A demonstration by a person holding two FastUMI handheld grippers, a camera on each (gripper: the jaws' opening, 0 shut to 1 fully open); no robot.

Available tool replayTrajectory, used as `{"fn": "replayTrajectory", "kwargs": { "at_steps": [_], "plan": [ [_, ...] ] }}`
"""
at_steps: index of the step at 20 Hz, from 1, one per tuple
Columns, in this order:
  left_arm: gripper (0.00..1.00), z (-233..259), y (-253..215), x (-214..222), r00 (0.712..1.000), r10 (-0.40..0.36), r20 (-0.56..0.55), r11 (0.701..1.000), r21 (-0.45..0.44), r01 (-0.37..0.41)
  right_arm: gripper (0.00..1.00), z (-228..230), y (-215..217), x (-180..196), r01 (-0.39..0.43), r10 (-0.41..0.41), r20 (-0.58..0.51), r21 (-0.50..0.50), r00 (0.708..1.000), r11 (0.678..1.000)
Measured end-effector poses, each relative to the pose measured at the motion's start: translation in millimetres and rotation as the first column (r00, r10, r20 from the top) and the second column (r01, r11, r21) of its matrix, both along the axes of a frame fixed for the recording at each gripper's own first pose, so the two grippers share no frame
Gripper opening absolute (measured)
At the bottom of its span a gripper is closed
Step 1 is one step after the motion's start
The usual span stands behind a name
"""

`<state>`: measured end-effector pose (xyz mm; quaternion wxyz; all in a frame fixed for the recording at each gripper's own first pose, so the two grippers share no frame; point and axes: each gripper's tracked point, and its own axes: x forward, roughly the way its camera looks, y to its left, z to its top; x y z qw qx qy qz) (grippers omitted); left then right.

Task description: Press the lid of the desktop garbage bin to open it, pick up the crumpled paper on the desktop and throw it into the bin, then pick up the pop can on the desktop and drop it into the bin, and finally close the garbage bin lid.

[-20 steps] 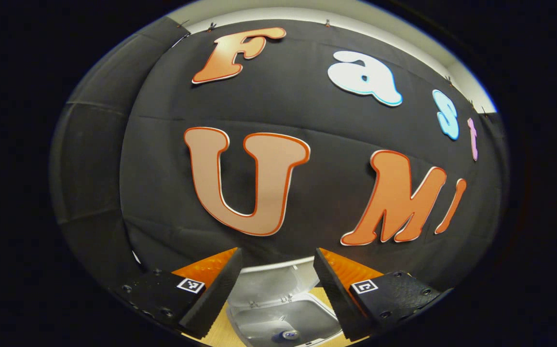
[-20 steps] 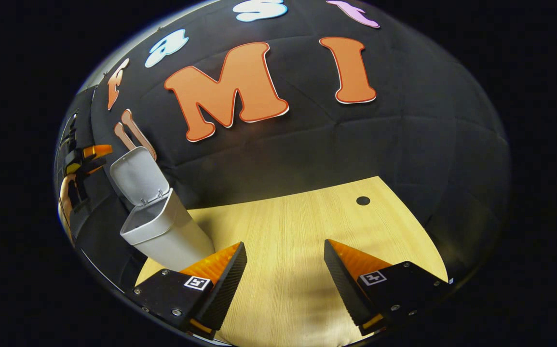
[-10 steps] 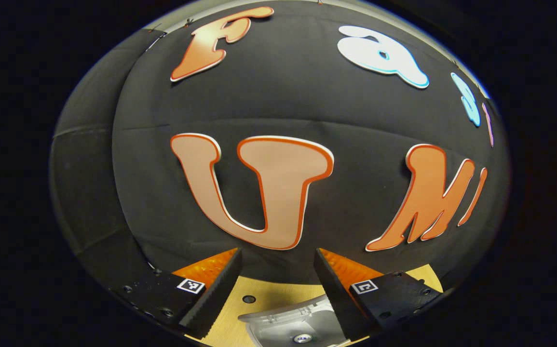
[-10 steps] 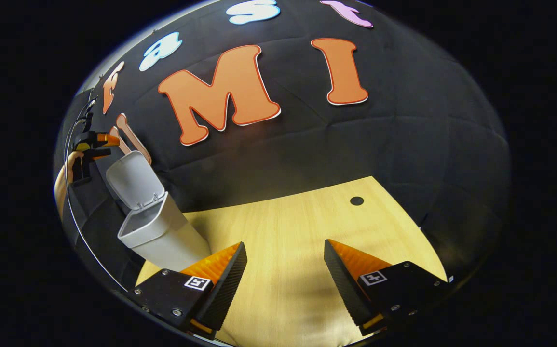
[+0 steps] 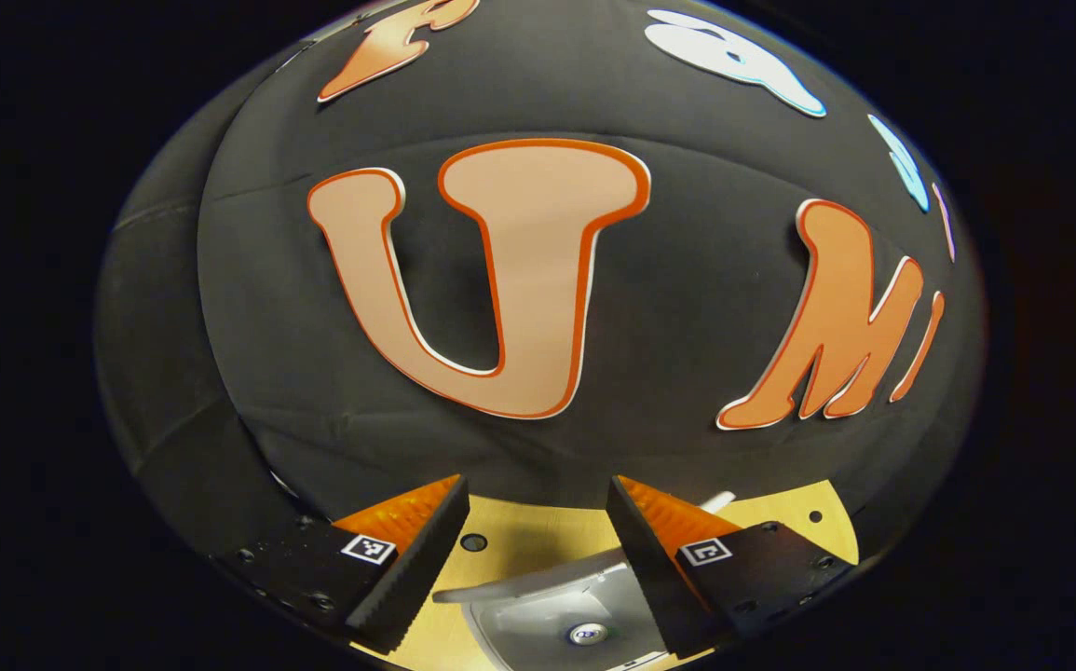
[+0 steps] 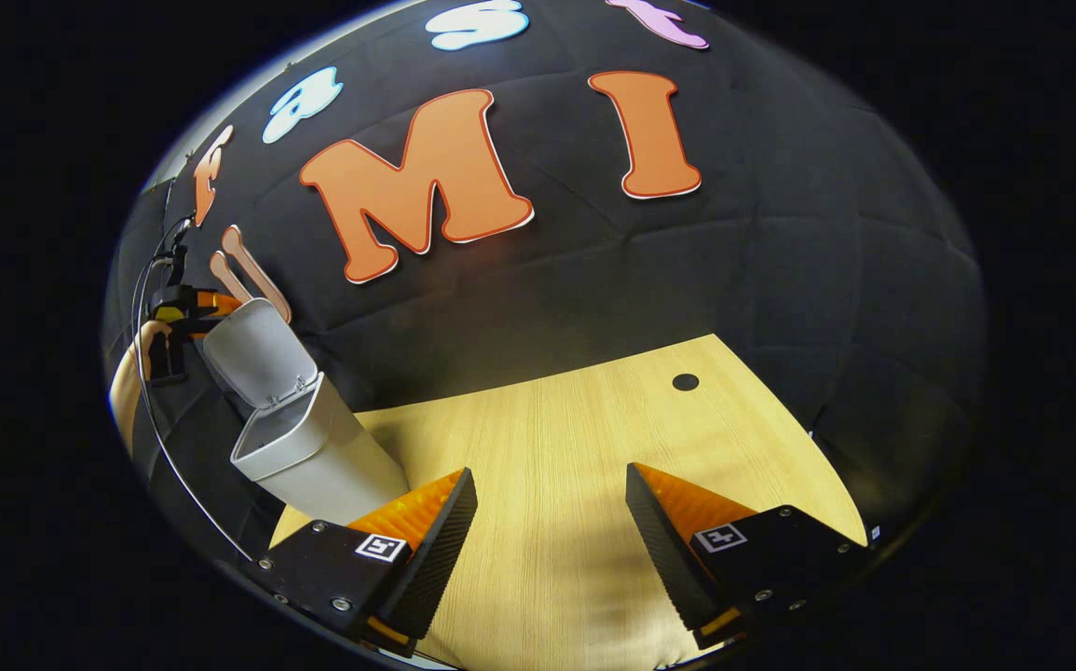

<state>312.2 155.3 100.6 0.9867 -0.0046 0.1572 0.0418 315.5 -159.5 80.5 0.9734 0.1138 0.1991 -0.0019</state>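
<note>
**Lid still up, left gripper now behind it**

The pale grey plastic desktop bin (image 6: 314,447) stands at the near left edge of the light wooden table (image 6: 593,438) in the right gripper view, its hinged grey lid (image 6: 253,352) raised and leaning back toward the booth wall. In the left gripper view the lid's underside (image 5: 547,606) lies just below and between the fingers. Over the last second that view has tipped downward and moved past the open bin mouth, so that the lid's edge now sits ahead of the fingers; in the right gripper view the left gripper (image 6: 185,306) has closed in on the back of the lid. This reads as the start of the closing push, with paper and can presumably already inside.

The left gripper (image 5: 538,522) is spread wide and empty, and the right gripper (image 6: 551,513) hangs equally wide and empty over bare tabletop.

The bin's interior is hidden, so its contents cannot be confirmed. Whether the left gripper touches the lid is too small to tell.
</note>
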Motion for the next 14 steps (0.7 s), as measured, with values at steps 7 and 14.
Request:
{"fn": "replayTrajectory", "kwargs": {
  "at_steps": [7, 14],
  "plan": [
    [0.94, -34, -30, -40, 0.999, -0.045, -0.024, 0.999, 0.012, 0.045, 0.96, 4, 15, -5, -0.061, 0.061, 0.002, -0.011, 0.998, 0.998],
    [0.94, -85, -61, -76, 0.996, -0.077, -0.046, 0.997, -0.018, 0.077, 0.96, 1, 10, -17, -0.078, 0.078, -0.005, -0.031, 0.997, 0.996]
  ]
}}
